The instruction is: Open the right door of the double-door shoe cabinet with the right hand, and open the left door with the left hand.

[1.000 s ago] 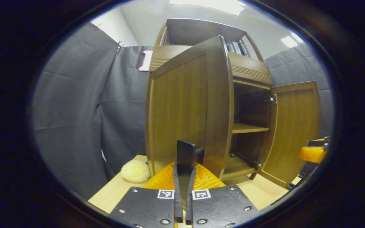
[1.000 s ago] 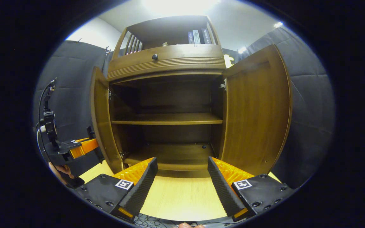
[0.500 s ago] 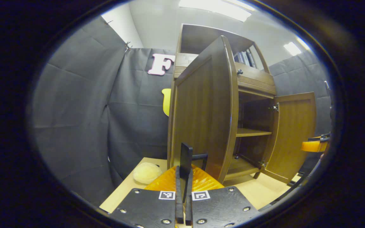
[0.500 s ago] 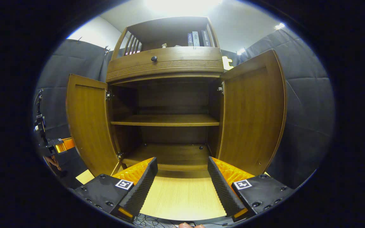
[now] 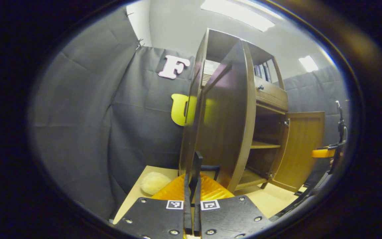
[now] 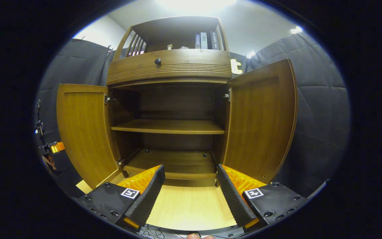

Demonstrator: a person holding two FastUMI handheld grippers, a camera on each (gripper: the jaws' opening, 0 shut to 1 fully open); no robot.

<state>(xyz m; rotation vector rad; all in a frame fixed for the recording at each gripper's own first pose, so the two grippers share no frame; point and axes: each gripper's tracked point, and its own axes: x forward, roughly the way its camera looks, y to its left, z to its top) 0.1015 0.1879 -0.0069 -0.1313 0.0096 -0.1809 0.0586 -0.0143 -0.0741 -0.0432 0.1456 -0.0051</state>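
At 6 o'clock in the left gripper view, the left gripper (image 5: 193, 196) has its fingers pressed together on a thin dark handle (image 5: 197, 166) that stands up between them; the handle seems to belong to the left door (image 5: 225, 126), though the joint is hard to make out. That door rises edge-on toward 12 o'clock, swung wide from the shoe cabinet (image 5: 270, 99). A pale fluffy ball (image 5: 153, 182) lies on the light table (image 5: 277, 202) at 7 o'clock. Farther off at 3 o'clock, the right door (image 5: 302, 149) stands open.

In the right gripper view, the right gripper (image 6: 189, 186) sits at 6 o'clock, fingers spread wide apart and holding nothing, above the table (image 6: 191, 205). Beyond it, the shoe cabinet (image 6: 169, 66) fills the centre, with the left door (image 6: 85, 132) open at 9 o'clock and the right door (image 6: 260, 119) open at 3 o'clock. A bare shelf (image 6: 169, 126) crosses the inside. Books (image 6: 206, 39) stand at 12 o'clock.
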